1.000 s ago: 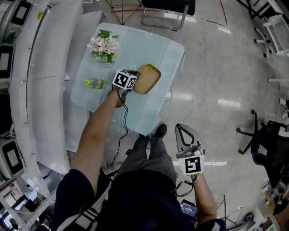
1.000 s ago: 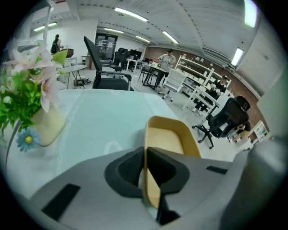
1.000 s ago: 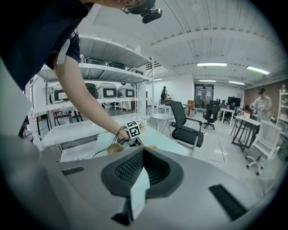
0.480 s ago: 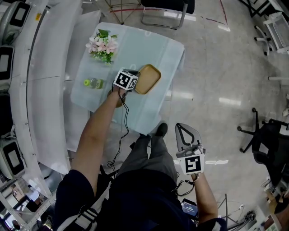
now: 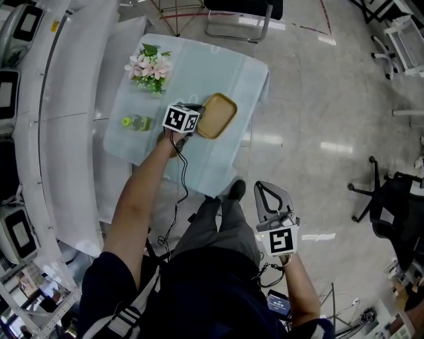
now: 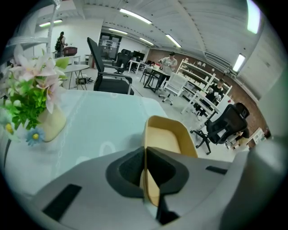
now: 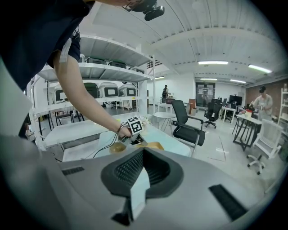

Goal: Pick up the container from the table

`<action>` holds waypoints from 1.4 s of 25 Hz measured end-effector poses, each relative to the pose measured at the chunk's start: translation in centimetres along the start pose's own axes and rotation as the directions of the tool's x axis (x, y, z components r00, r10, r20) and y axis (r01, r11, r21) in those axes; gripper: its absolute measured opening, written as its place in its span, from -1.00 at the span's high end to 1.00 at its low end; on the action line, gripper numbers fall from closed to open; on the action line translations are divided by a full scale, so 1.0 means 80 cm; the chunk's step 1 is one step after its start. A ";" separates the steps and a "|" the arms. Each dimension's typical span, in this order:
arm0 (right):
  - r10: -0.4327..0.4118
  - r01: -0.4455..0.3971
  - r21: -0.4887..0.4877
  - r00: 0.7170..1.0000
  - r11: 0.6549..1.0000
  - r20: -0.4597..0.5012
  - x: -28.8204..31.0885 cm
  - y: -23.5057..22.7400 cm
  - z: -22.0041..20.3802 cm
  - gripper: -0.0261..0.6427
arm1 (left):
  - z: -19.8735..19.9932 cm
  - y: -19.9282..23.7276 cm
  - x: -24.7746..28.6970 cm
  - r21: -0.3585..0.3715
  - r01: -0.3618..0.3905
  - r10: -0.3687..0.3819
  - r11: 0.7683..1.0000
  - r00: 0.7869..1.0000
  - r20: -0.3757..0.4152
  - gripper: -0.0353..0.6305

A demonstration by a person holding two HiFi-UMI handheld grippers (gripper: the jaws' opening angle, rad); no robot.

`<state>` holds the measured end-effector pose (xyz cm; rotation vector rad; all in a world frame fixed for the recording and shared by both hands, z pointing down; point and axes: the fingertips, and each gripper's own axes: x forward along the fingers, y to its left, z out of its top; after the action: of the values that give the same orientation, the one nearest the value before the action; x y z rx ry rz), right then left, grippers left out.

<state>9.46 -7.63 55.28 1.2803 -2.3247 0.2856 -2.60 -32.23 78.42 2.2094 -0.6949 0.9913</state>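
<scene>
The container (image 5: 218, 114) is a shallow tan tray lying near the right edge of the pale glass table (image 5: 199, 69). My left gripper (image 5: 200, 118) is at the tray's near left end. In the left gripper view the tray (image 6: 168, 139) has its thin side wall clamped between the two dark pads, so this gripper (image 6: 145, 152) is shut on its rim. My right gripper (image 5: 260, 187) hangs over the floor beside the person's leg, well away from the table. Its jaws (image 7: 143, 153) are together and hold nothing.
A vase of pink flowers (image 5: 151, 66) stands at the table's far left, and a small green bottle (image 5: 136, 122) lies by its left edge. White shelving (image 5: 40, 132) runs along the left. One chair (image 5: 238, 16) stands beyond the table, another office chair (image 5: 391, 205) at the right.
</scene>
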 end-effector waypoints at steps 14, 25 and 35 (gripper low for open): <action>-0.021 0.020 0.017 0.999 1.000 0.047 -0.022 0.000 0.020 0.91 | 0.036 -0.059 -0.096 -0.013 0.047 -0.047 0.999 0.998 0.052 0.85; -0.038 0.039 -0.014 0.997 0.999 0.072 -0.051 0.007 0.037 0.91 | 0.069 -0.108 -0.167 0.071 0.075 -0.078 0.995 0.996 0.037 0.85; -0.061 0.064 -0.032 0.994 0.997 0.086 -0.078 0.016 0.050 0.91 | 0.081 -0.141 -0.217 0.111 0.085 -0.092 0.990 0.994 0.061 0.85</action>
<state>10.02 -3.90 48.76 1.3699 -2.3438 0.1721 -2.18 -25.57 57.80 2.3546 -0.5790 0.9352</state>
